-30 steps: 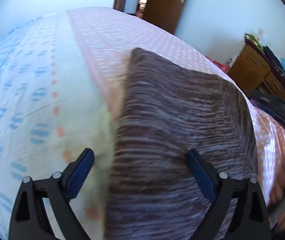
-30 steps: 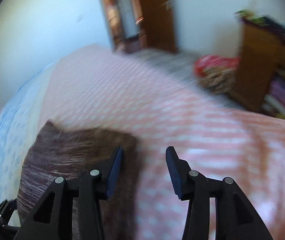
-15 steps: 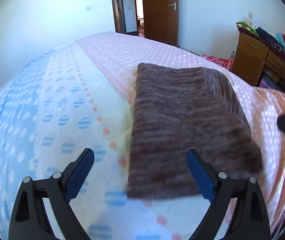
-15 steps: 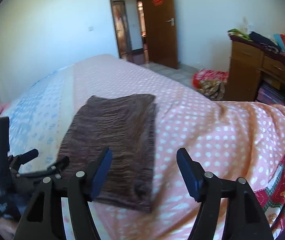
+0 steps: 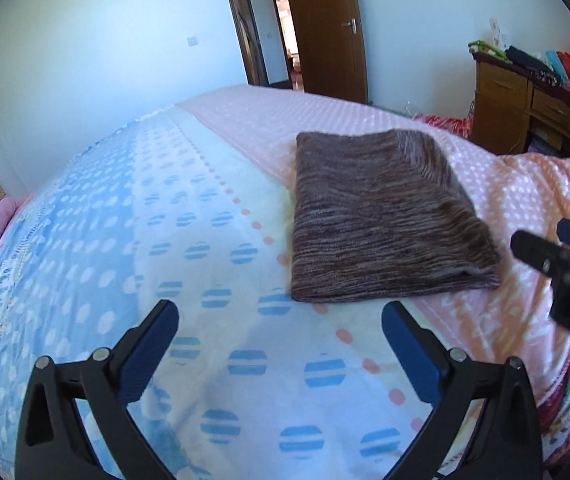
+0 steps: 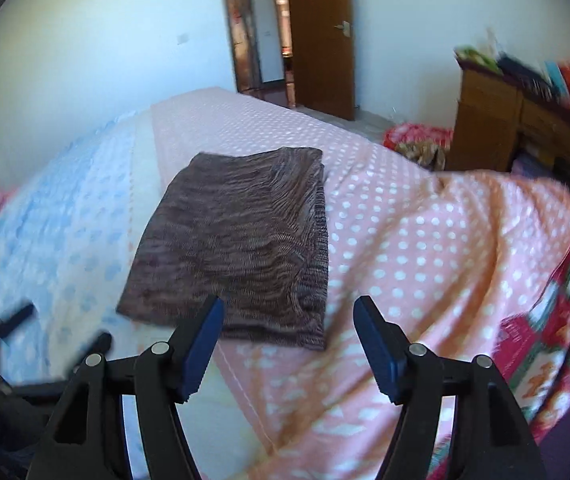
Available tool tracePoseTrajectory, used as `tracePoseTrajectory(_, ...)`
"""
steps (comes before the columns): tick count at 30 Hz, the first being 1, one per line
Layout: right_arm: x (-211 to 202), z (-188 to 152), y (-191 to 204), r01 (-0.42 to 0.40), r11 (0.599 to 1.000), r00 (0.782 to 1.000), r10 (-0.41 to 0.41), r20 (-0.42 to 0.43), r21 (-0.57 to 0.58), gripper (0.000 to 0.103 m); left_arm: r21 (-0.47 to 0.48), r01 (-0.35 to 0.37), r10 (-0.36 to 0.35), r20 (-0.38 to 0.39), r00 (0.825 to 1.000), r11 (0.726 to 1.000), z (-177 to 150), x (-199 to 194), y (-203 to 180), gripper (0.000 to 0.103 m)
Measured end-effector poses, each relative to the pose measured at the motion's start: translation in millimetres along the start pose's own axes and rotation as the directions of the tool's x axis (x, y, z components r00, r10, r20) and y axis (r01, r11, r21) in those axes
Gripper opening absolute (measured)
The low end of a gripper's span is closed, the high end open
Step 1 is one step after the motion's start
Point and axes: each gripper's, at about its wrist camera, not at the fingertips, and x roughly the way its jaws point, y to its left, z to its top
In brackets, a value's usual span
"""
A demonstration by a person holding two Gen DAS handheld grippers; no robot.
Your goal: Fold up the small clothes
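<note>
Bright, cool daylight, soft shadows on bed [image 5: 213,240]. Left wrist view sharp; right wrist view motion-blurred, worst at the desk [image 6: 525,120] and the bed's near edge. Heavy fisheye bending, dark vignette in corners.

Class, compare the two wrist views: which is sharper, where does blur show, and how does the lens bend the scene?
Left wrist view: sharp; the folded brown knit garment shows crisp stripes. Right wrist view: softer, with the wooden desk and bedspread smeared toward the edges. Both: fisheye bulges the bed, dark corners ring the frame.
</note>
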Motion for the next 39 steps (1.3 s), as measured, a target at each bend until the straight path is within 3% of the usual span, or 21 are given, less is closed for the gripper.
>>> tracePoseTrajectory(12,-100.5,-18.3,-6.0,0.012,0.993,0.987,0.007,0.160,-0.114,0.070,-0.064,-0.009,0.019,0.155,0.988,0.998,11.2,-80.2,6.8,0.103)
tracePoseTrajectory(15,-127.5,-13.3,-11.7,0.012,0.995,0.969,0.012,0.247,-0.097,0.072,-0.087,-0.010,0.028,0.206,0.978,0.996,15.6,-101.7,7.5,0.103)
tracePoseTrajectory(18,-155.6,-6.0,-19.0,-0.012,0.998,0.941,0.030,0.337,-0.057,0.080,-0.110,0.007,0.019,0.241,0.970,0.994,19.9,-117.1,9.3,0.103)
tracePoseTrajectory(21,-176.0,-2.5,-19.6,0.004,0.998,0.910,0.020,0.415,-0.058,0.081,-0.117,0.005,0.028,0.282,0.959,0.993,22.1,-130.6,8.4,0.103)
tracePoseTrajectory(24,-188.6,-0.6,-19.8,0.022,0.998,0.883,0.009,0.468,-0.060,0.082,-0.099,-0.013,0.043,0.305,0.951,0.995,22.4,-136.5,4.1,0.103)
tracePoseTrajectory(27,-194.7,1.0,-20.2,0.019,0.998,0.871,0.009,0.491,-0.052,0.083,-0.088,-0.007,0.035,0.310,0.950,0.996,22.2,-138.8,1.1,0.103)
tracePoseTrajectory(39,-187.8,-1.4,-16.4,0.012,0.998,0.884,0.015,0.468,-0.056,0.084,-0.095,-0.030,0.059,0.316,0.947,0.995,23.0,-142.1,2.6,0.103)
